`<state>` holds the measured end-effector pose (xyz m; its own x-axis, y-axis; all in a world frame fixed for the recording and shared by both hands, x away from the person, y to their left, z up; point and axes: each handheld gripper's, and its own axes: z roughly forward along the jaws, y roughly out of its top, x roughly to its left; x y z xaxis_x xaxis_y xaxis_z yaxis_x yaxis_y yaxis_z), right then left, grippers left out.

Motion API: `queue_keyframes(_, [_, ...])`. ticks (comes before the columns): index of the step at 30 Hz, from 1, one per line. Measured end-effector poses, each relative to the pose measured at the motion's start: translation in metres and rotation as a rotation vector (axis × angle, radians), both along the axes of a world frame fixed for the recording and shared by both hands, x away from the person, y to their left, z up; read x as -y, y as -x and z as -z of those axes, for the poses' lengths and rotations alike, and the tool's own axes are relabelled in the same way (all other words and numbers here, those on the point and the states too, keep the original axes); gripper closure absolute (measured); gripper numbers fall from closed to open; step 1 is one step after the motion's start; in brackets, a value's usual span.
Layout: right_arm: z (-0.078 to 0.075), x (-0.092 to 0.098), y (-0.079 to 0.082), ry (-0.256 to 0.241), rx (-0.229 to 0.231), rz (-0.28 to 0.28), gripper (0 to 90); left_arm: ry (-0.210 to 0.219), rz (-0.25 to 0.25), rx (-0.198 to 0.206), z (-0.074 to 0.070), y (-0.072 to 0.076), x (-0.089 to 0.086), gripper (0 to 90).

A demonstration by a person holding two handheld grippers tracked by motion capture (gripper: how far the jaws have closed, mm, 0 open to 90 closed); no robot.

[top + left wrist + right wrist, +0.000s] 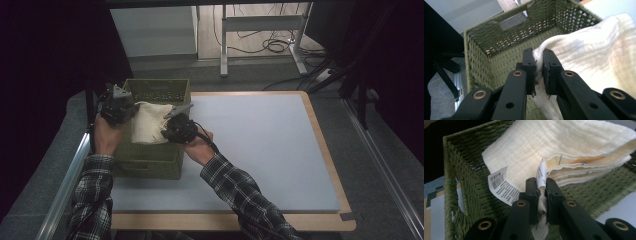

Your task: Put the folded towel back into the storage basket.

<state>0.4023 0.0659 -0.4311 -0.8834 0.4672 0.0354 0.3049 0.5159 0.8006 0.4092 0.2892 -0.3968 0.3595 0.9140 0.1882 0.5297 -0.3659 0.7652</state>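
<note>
Right gripper view has the right gripper pinched tight on a corner of the folded cream cotton cloth, beside its white printed care label; in the left gripper view the left gripper is clamped just as firmly on the opposite edge. The cloth hangs over the woven olive-green rectangular basket. Best lower both hands level, letting go only once it rests flat inside

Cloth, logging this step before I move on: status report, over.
Left gripper and right gripper both shut on the folded cream cloth. Cloth held over the green woven basket. Care label hangs loose. Nothing in the way.
</note>
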Motion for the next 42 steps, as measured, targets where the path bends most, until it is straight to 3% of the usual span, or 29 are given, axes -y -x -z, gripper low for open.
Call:
queue_keyframes(10, [0.007,-0.025,-0.003,0.074,-0.02,-0.013,82.3,-0.028,-0.009,-0.048,0.016,-0.009,-0.011,81.6])
queue_keyframes(20, [0.013,-0.05,-0.002,0.154,-0.012,-0.035,82.0,-0.064,-0.009,-0.108,0.029,-0.017,-0.021,81.2])
queue_keyframes(32, [0.014,-0.058,-0.006,0.214,-0.022,-0.023,77.9,-0.137,-0.003,-0.212,0.047,-0.032,-0.014,79.6])
queue_keyframes(37, [0.014,-0.058,-0.008,0.216,-0.032,-0.016,68.8,-0.167,-0.013,-0.267,0.055,-0.039,-0.011,67.4])
queue_keyframes(42, [0.011,-0.053,-0.01,0.198,-0.021,-0.003,65.7,-0.148,-0.015,-0.264,0.058,-0.039,-0.011,61.3])
